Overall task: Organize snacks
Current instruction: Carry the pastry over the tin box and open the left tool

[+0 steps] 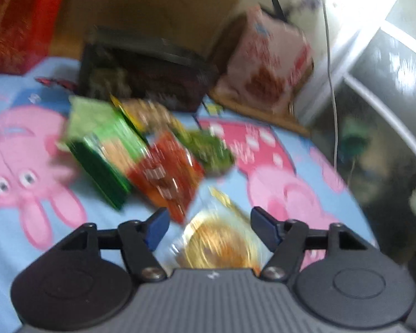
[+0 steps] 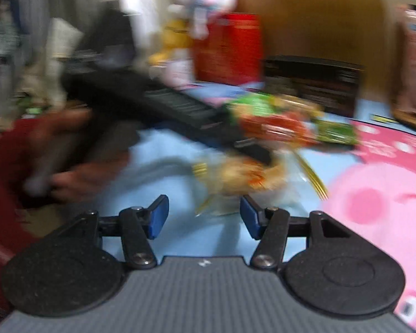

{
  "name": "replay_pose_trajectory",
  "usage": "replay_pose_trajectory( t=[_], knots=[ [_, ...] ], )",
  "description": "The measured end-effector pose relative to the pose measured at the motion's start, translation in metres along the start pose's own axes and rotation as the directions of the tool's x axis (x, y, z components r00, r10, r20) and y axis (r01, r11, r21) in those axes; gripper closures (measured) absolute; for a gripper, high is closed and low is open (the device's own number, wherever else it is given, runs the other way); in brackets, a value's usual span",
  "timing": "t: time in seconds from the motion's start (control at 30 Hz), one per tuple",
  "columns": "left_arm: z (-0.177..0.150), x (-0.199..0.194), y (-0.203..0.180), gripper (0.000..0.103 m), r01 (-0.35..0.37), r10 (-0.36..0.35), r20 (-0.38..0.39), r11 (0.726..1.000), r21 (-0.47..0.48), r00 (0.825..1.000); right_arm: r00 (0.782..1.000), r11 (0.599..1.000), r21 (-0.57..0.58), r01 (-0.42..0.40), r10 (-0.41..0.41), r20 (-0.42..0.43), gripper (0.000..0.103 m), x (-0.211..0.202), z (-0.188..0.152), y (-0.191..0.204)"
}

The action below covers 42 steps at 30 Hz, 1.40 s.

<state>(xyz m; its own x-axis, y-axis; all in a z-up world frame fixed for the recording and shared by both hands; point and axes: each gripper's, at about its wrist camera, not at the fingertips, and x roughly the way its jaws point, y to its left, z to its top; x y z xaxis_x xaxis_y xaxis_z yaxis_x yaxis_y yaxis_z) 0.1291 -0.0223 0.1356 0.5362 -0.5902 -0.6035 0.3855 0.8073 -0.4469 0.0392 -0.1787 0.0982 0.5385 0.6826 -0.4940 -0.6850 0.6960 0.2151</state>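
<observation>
Surface: light-blue sheet point(image 1: 19, 249) printed with pink cartoon pigs, wooden board behind it. Both views motion-blurred. Snacks sit heaped mid-sheet: green box point(image 1: 97, 149), red packet point(image 1: 166, 177), small green packet point(image 1: 210, 149), yellow-edged packet point(image 1: 144, 116); a clear pastry pack point(image 1: 219, 238) lies apart, nearest the cameras. Dark basket point(image 1: 147, 72) stands just behind the heap, a pink-and-white bag point(image 1: 269, 63) beside it, red box point(image 1: 16, 19) far left. No print legible on any of them. Left gripper point(image 1: 209, 227): fingers apart, pastry pack below and between them, pads not touching it. Right gripper point(image 2: 203, 216): fingers apart, nothing gripped, the pastry pack point(image 2: 235, 177) just ahead. Only the right view shows the left gripper's body point(image 2: 141, 105) reaching over the heap, the hand point(image 2: 69, 149) holding it, a red sleeve point(image 2: 0, 194) and soft toys point(image 2: 205, 5). Only the left view shows the bright window point(image 1: 355, 5), white cable point(image 1: 331, 83) and dark glossy panel point(image 1: 380, 127).
</observation>
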Motion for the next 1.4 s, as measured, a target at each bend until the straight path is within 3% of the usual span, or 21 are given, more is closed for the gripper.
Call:
replay_pose_trajectory(
  t=[0.07, 0.17, 0.33, 0.43, 0.5, 0.6, 0.67, 0.73, 0.8, 0.87, 0.93, 1.1, 1.23, 1.4],
  knots=[
    [0.006, -0.019, 0.009, 0.025, -0.008, 0.009, 0.063, 1.0, -0.018, 0.998, 1.0, 0.998, -0.053, 0.018, -0.017, 0.003, 0.044, -0.007, 0.002, 0.001],
    [0.006, -0.042, 0.02, 0.024, -0.01, 0.013, 0.083, 0.999, -0.034, 0.996, 0.997, 0.996, -0.044, 0.081, -0.081, -0.002, 0.044, -0.023, 0.001, -0.016],
    [-0.015, -0.043, 0.022, 0.024, 0.094, -0.096, -0.019, 0.992, -0.083, 0.995, 0.98, 0.977, -0.069, 0.2, -0.2, 0.013, 0.042, -0.038, 0.0, -0.037],
    [-0.026, -0.029, 0.015, 0.022, 0.134, -0.141, -0.069, 0.986, -0.102, 0.988, 0.98, 0.971, -0.137, 0.195, -0.197, -0.001, 0.024, -0.022, 0.003, -0.046],
    [-0.028, -0.018, 0.016, 0.021, 0.12, -0.13, -0.089, 0.987, -0.11, 0.988, 0.985, 0.97, -0.183, 0.163, -0.172, -0.033, 0.023, -0.005, 0.006, -0.05],
    [-0.028, -0.005, 0.026, 0.034, 0.115, -0.13, -0.1, 0.984, -0.136, 0.987, 0.989, 0.967, -0.24, 0.085, -0.111, -0.093, 0.024, 0.018, 0.008, -0.053],
    [-0.026, -0.002, 0.027, 0.055, 0.088, -0.102, -0.1, 0.988, -0.13, 0.99, 0.993, 0.975, -0.218, 0.04, -0.063, -0.097, 0.031, 0.032, 0.009, -0.052],
    [-0.023, -0.003, 0.032, 0.058, 0.086, -0.1, -0.102, 0.987, -0.139, 0.99, 0.996, 0.983, -0.177, 0.046, -0.059, -0.068, 0.036, 0.035, 0.009, -0.045],
    [-0.015, -0.008, 0.036, 0.058, 0.083, -0.097, -0.103, 0.988, -0.131, 0.99, 0.995, 0.975, -0.209, 0.072, -0.084, -0.047, 0.042, 0.032, 0.009, -0.033],
    [-0.002, -0.017, 0.033, 0.058, 0.098, -0.106, -0.079, 0.99, -0.097, 0.991, 0.996, 0.971, -0.224, 0.09, -0.094, -0.009, 0.049, 0.025, 0.013, -0.025],
    [0.019, -0.025, 0.029, 0.058, 0.115, -0.117, -0.044, 0.992, -0.046, 0.992, 0.994, 0.97, -0.219, 0.109, -0.103, 0.04, 0.05, 0.017, 0.025, -0.026],
    [0.091, -0.02, 0.017, 0.055, 0.065, -0.075, 0.107, 0.993, 0.101, 0.991, 0.976, 0.967, -0.184, 0.179, -0.151, 0.158, 0.049, 0.021, 0.084, -0.054],
    [0.151, 0.022, 0.041, 0.051, 0.022, -0.029, 0.148, 0.999, 0.044, 0.989, 0.966, 0.969, -0.112, 0.221, -0.201, 0.163, 0.049, 0.057, 0.138, -0.094],
    [0.193, 0.07, 0.068, 0.046, -0.079, 0.077, 0.152, 0.997, 0.009, 0.985, 0.968, 0.973, -0.012, 0.232, -0.23, 0.099, 0.049, 0.106, 0.175, -0.143]
  ],
)
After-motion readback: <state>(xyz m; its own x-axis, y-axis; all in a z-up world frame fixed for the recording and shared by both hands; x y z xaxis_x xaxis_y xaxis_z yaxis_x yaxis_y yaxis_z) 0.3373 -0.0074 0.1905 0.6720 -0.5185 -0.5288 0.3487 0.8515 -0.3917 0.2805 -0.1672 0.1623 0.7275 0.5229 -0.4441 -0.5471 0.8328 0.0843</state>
